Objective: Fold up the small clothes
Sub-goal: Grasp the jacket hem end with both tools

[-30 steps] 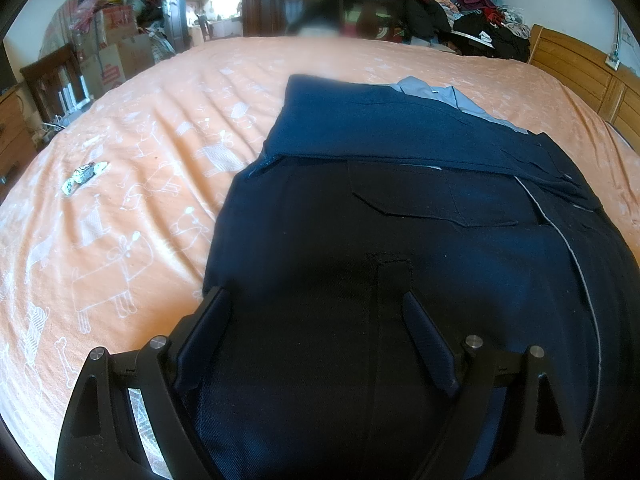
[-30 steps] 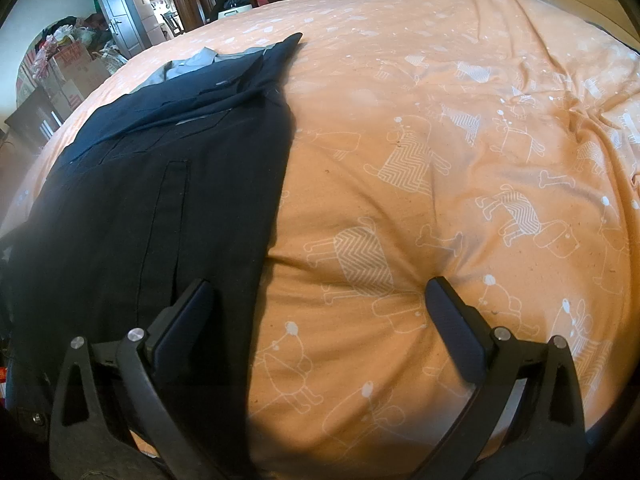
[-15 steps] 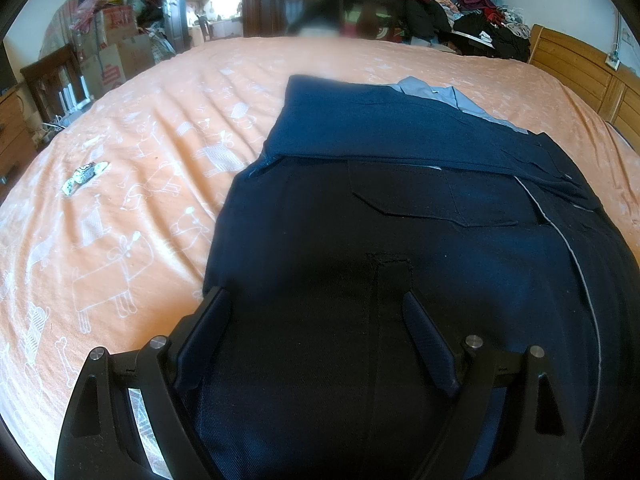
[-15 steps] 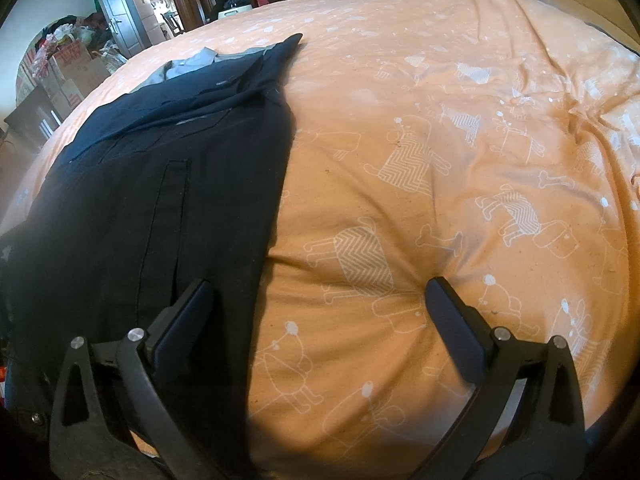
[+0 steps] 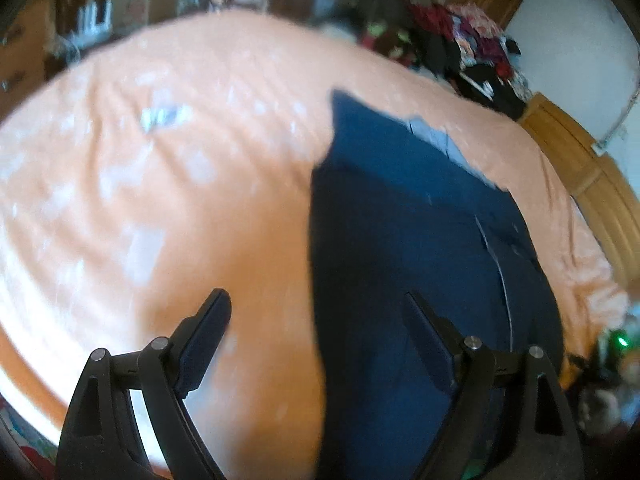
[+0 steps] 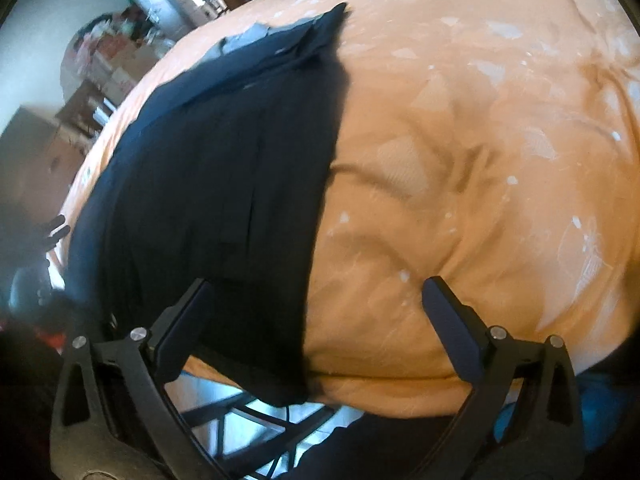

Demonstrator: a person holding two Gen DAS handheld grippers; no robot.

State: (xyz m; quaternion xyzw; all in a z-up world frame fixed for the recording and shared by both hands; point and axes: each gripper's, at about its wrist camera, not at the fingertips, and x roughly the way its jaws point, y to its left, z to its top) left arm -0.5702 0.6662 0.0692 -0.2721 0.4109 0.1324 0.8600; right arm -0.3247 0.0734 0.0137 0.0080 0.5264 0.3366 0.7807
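Left wrist view: blurred. Left gripper (image 5: 318, 334) fingers wide apart, nothing between them but bedding & cloth edge. Dark blue garment (image 5: 420, 240) flat on orange bedsheet (image 5: 160, 220), running from under the right finger (image 5: 430, 340) away toward the far side; garment's left edge falls btwn the two fingers, so left finger (image 5: 204, 336) over bare sheet, right finger over cloth. Grey-blue lining (image 5: 434, 136) peeking out at garment's far end. Small pale scrap (image 5: 160, 116) on sheet, well beyond left finger. Pile of clothes (image 5: 472, 48) past the far edge of the bed, wooden bed frame (image 5: 592, 184) off to the right.

Right wrist view: right gripper (image 6: 320, 324) also spread wide, holding nothing. Same garment (image 6: 216, 184) lies ahead of & under the left finger (image 6: 184, 328); its right edge runs btwn the fingers, near corner draped just over the bed edge. Right finger (image 6: 454, 328) over bare orange sheet (image 6: 480, 152). Contact w/ cloth: can't tell in either view. Left gripper (image 6: 54, 230) dimly visible at far left, blurred.
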